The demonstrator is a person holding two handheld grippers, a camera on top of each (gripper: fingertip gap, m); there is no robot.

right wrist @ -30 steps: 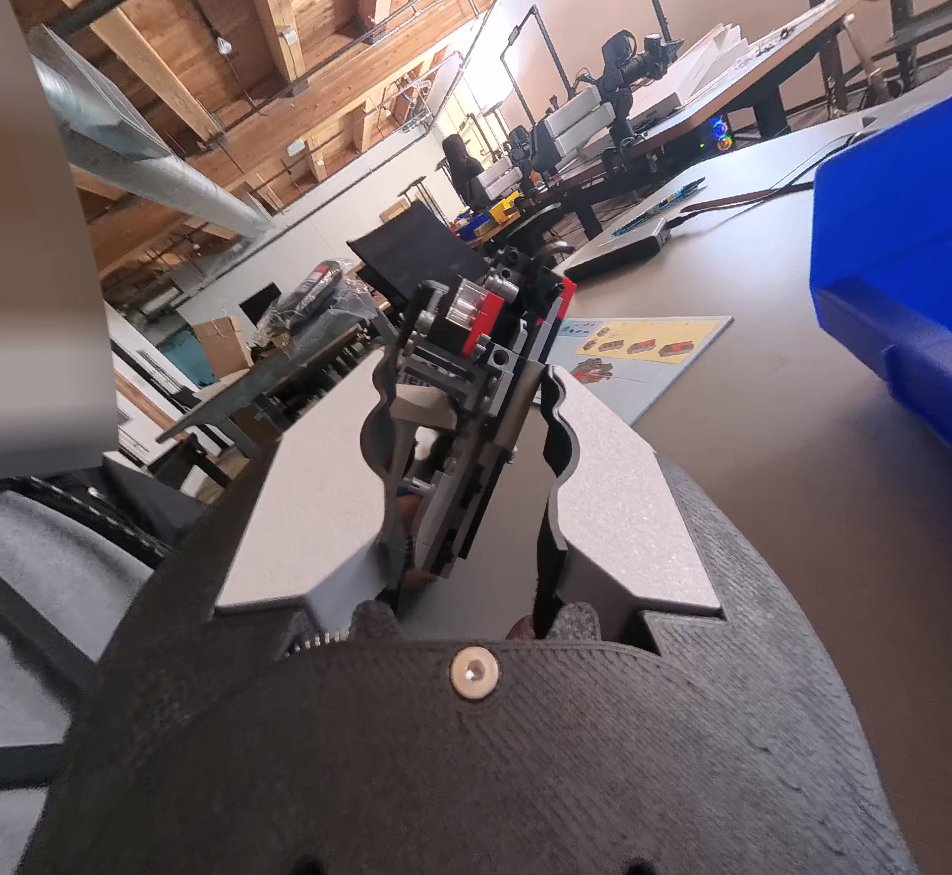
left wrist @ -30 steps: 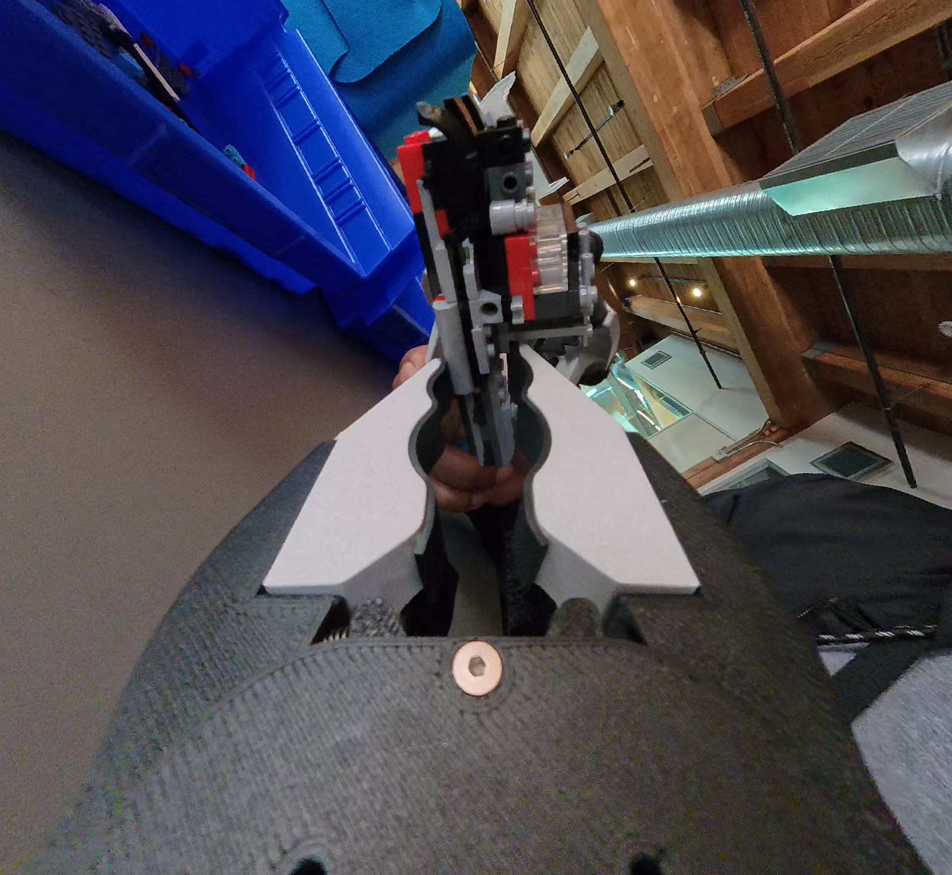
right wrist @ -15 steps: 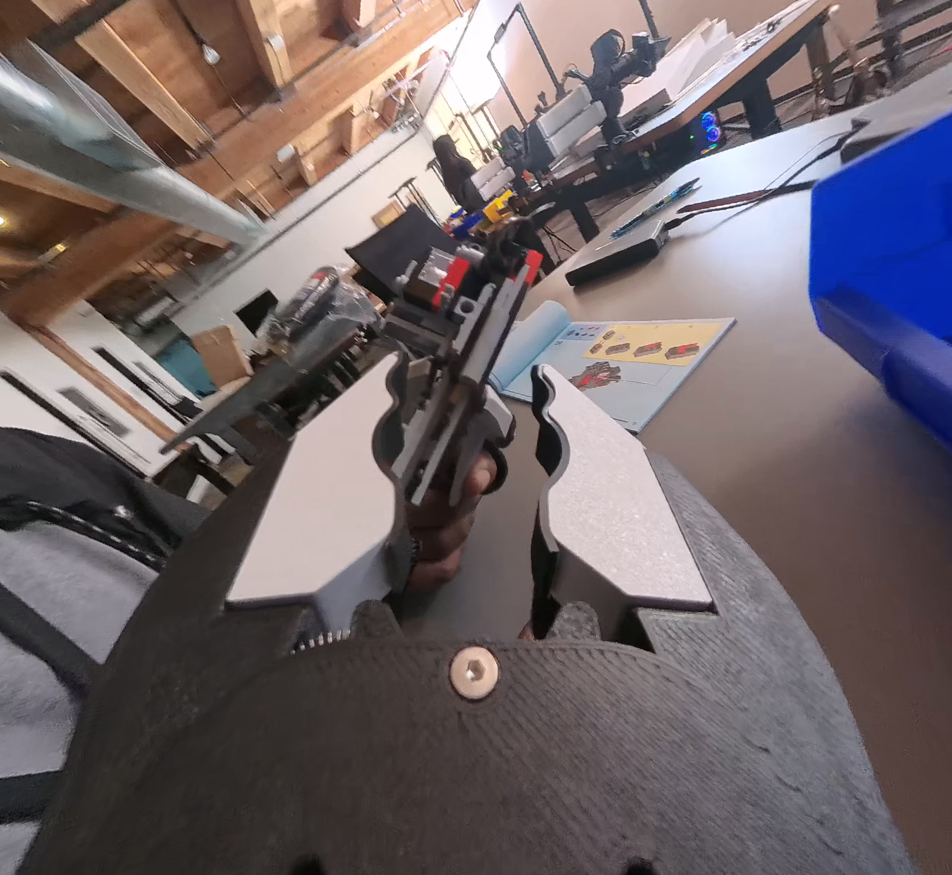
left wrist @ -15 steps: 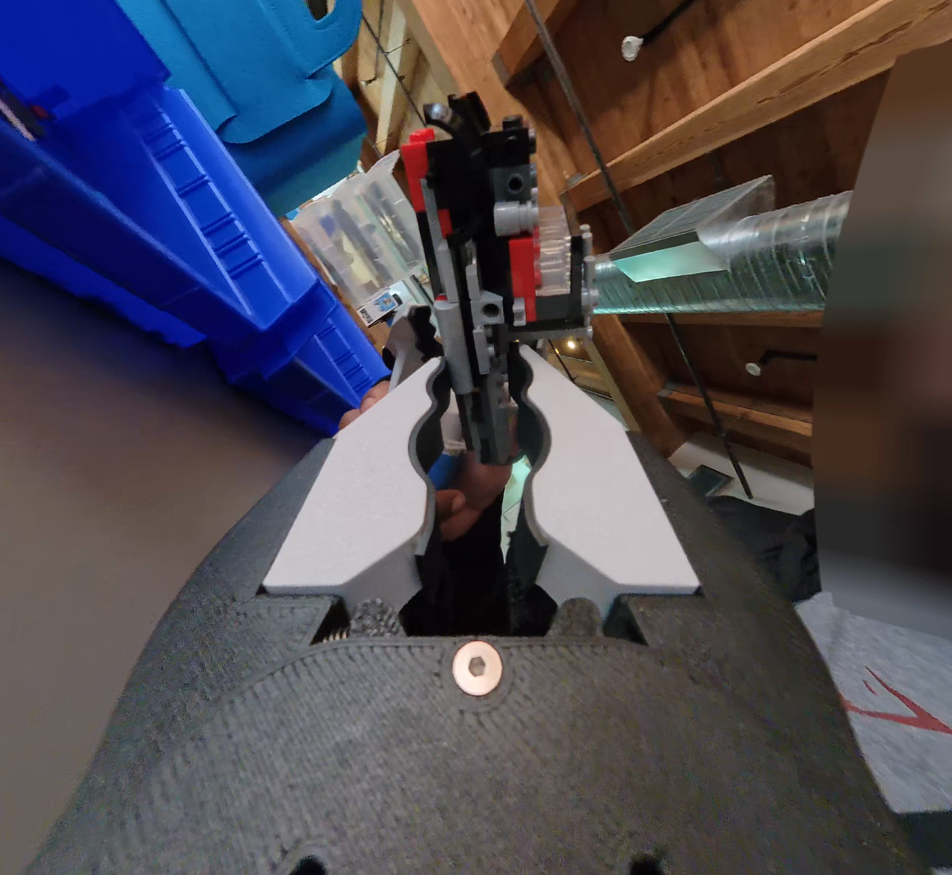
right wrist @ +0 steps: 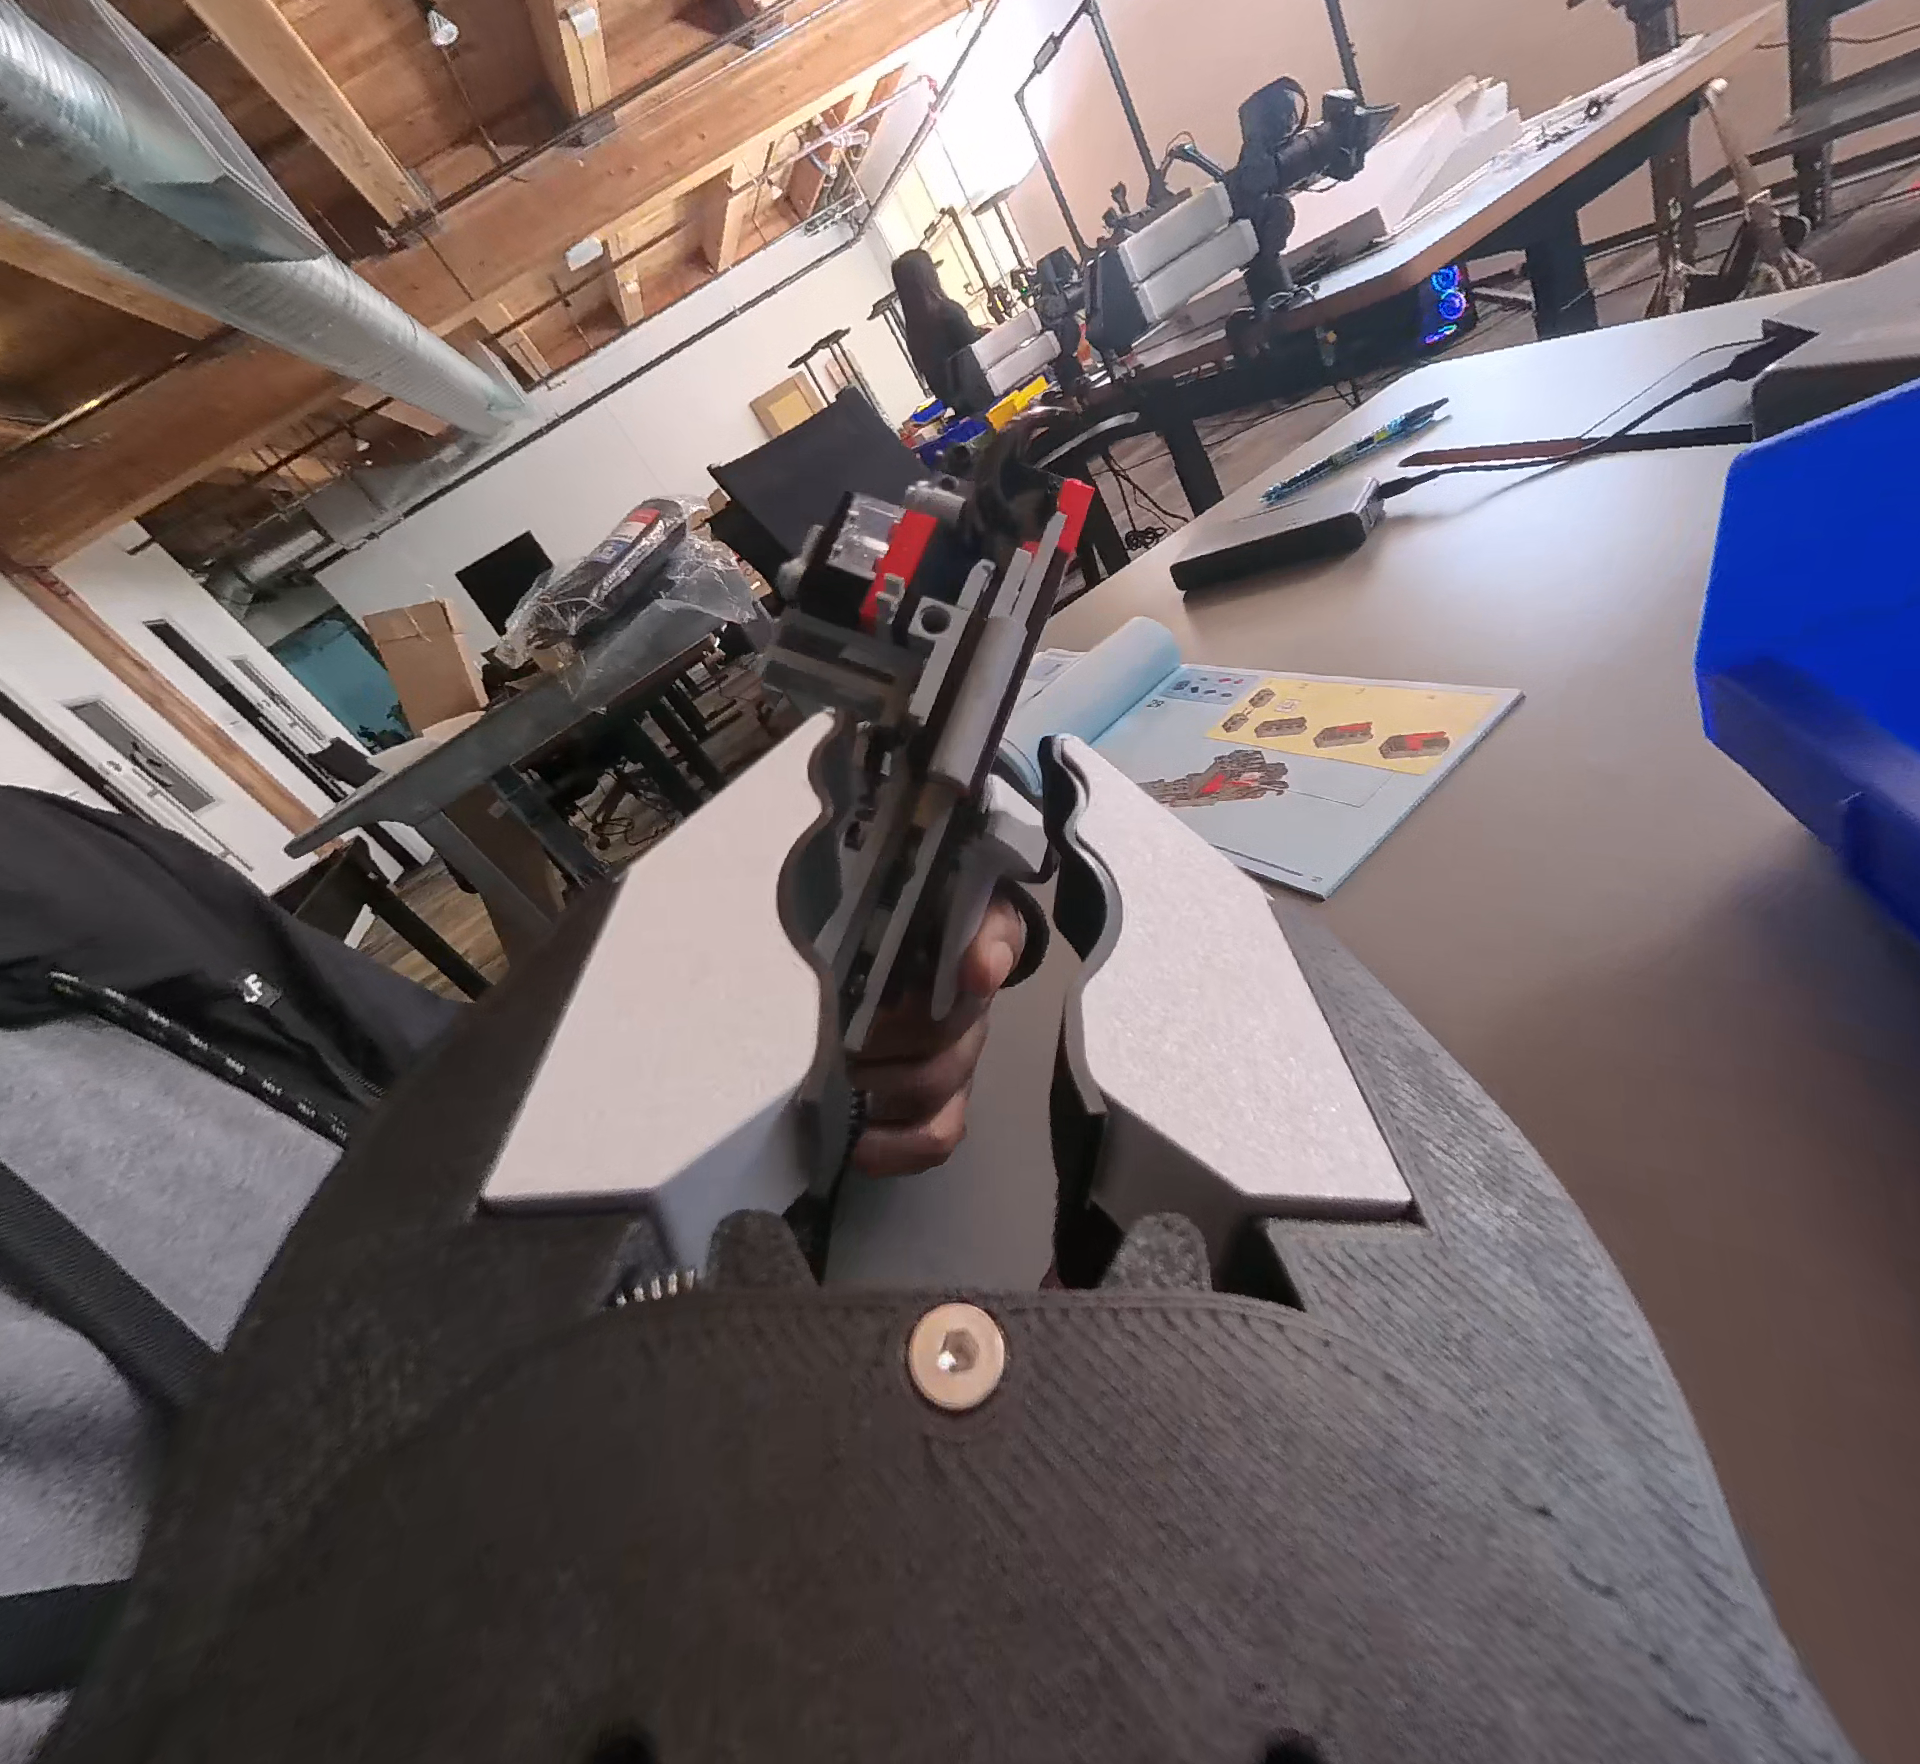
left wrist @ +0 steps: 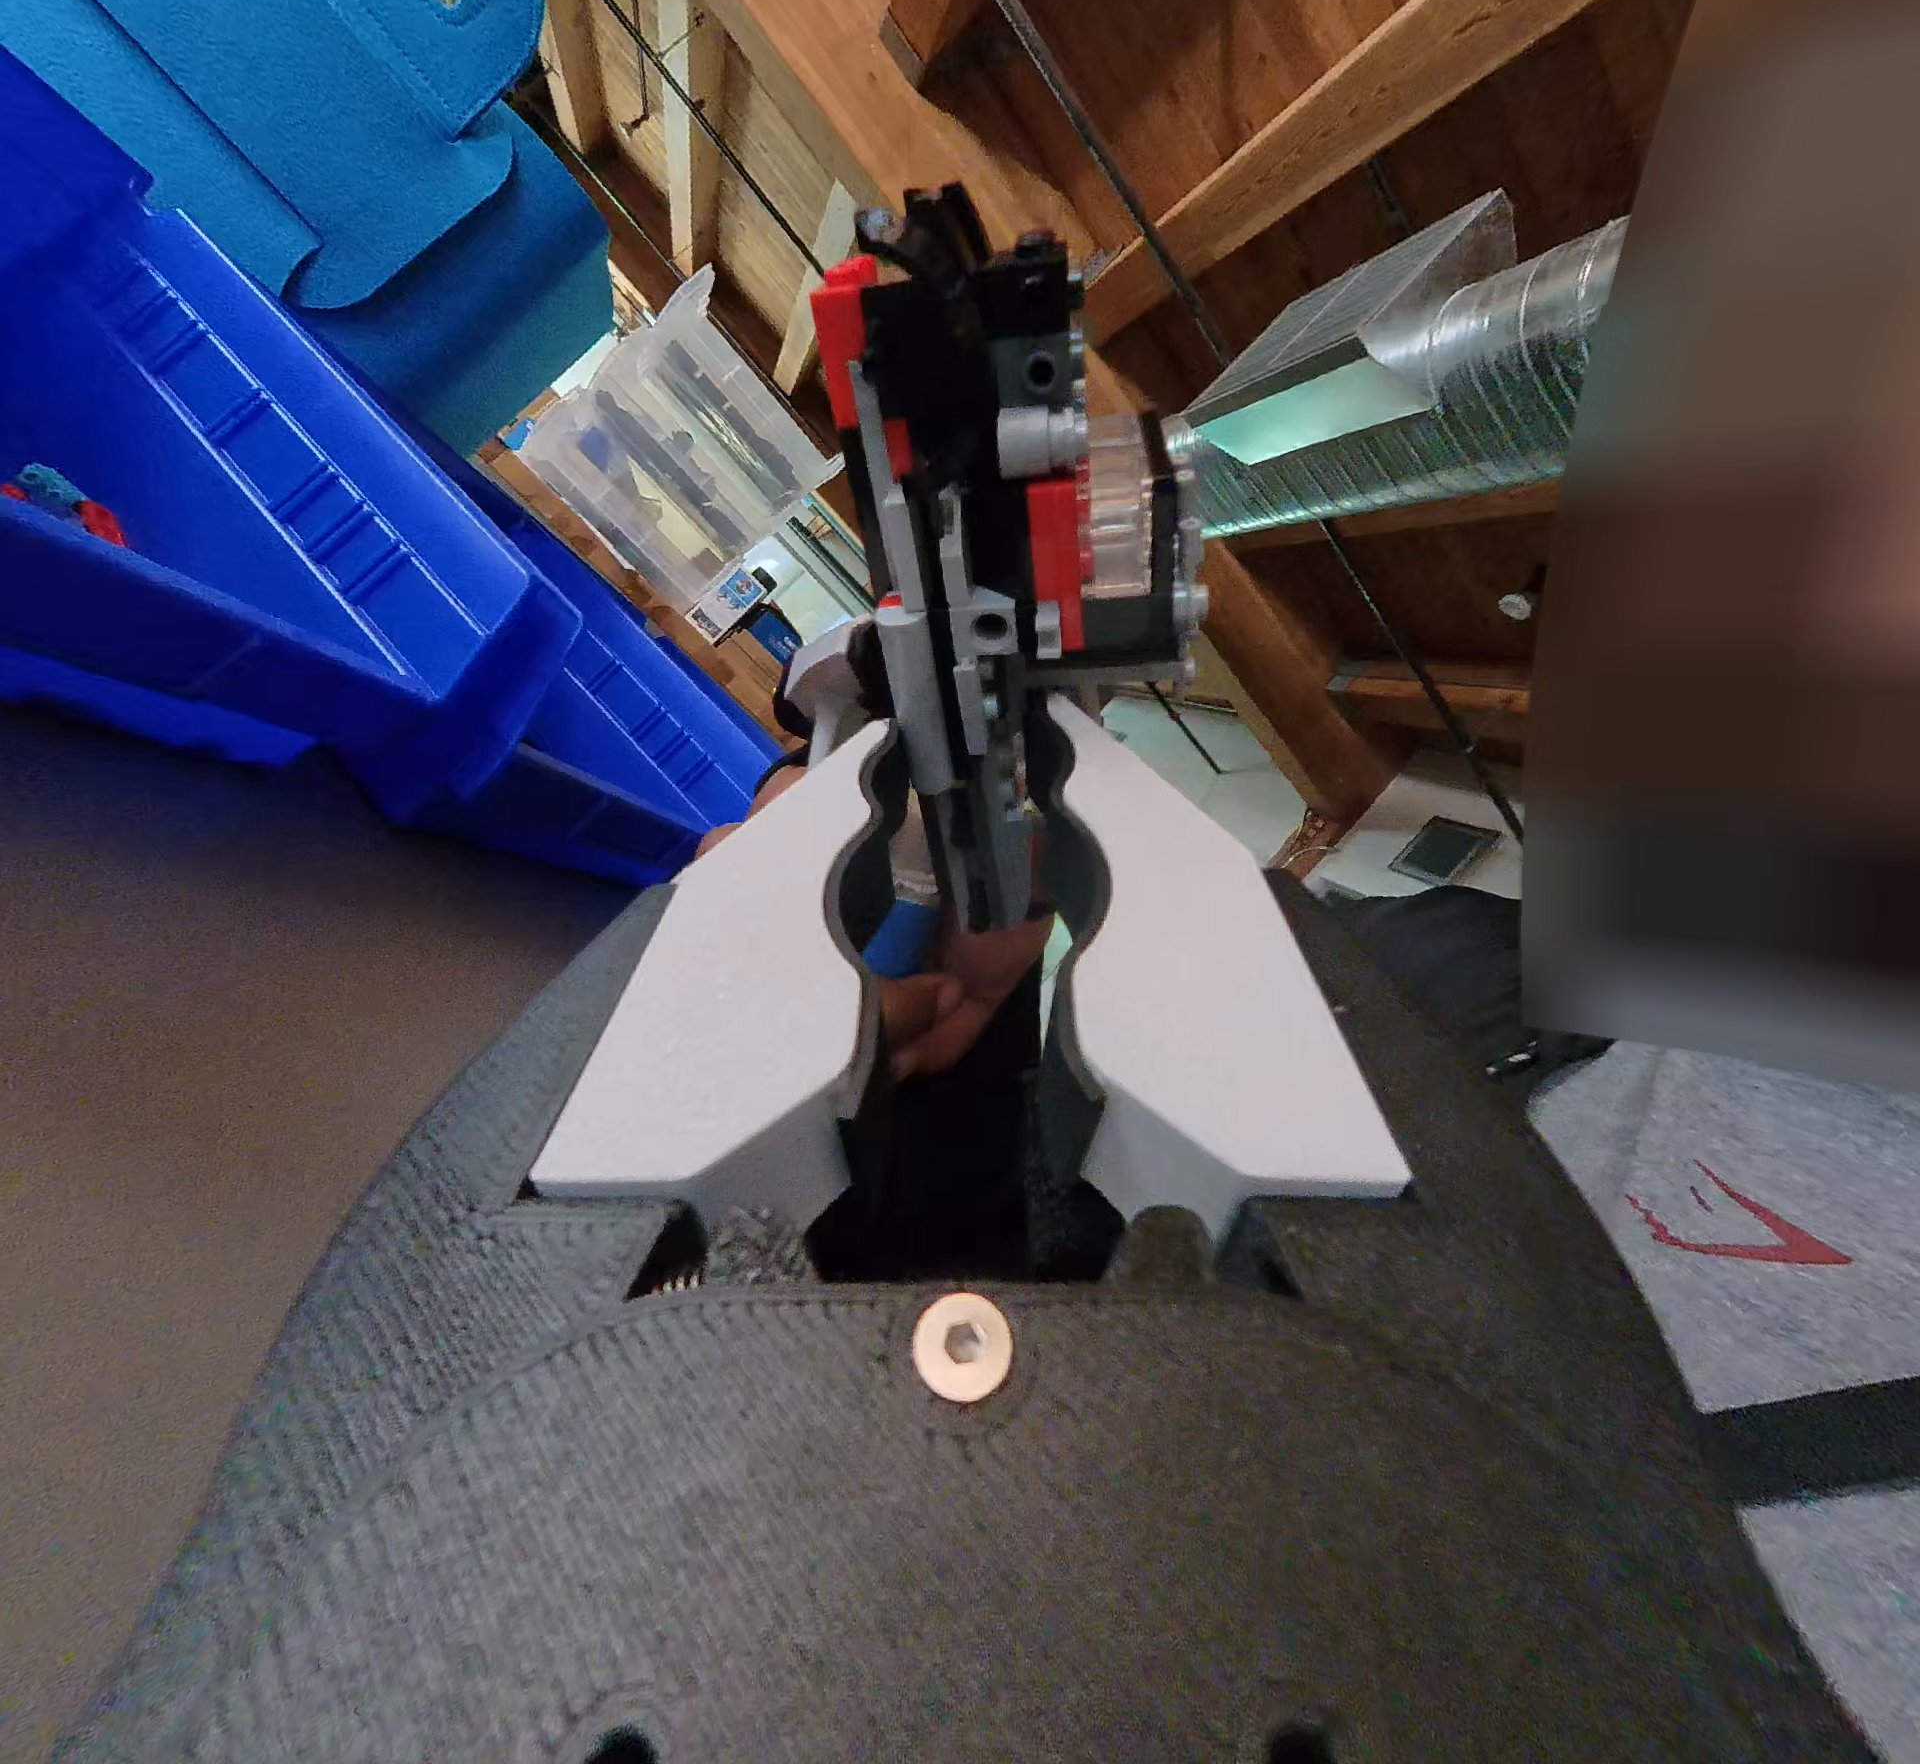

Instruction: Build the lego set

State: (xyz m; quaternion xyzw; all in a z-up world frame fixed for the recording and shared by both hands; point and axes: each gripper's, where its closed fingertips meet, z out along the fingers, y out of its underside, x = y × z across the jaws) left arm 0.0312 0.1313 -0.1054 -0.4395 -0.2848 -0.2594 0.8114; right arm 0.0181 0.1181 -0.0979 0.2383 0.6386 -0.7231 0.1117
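A partly built lego model (left wrist: 966, 488) of black, grey, red and clear bricks stands upright, clamped at its lower end between the fingers of my left gripper (left wrist: 971, 748), well above the table. It also shows in the right wrist view (right wrist: 914, 613), tilted, inside the gap of my right gripper (right wrist: 940, 758). The right gripper's jaws are apart; the model lies against the left finger and clear of the right one. A hand (right wrist: 925, 1060) shows behind the model.
An open instruction booklet (right wrist: 1299, 758) lies on the brown table (right wrist: 1558, 1039). Blue bins (left wrist: 312, 519) stand at the left, one also at the right edge (right wrist: 1849, 675). A flat black device (right wrist: 1278, 535) with cables lies farther back. Less than 4 cm separates the two grippers' tips.
Both grippers have turned and tilted, so the background has swung. The model stays clamped in the left gripper. In the right view it has shifted toward the left finger.
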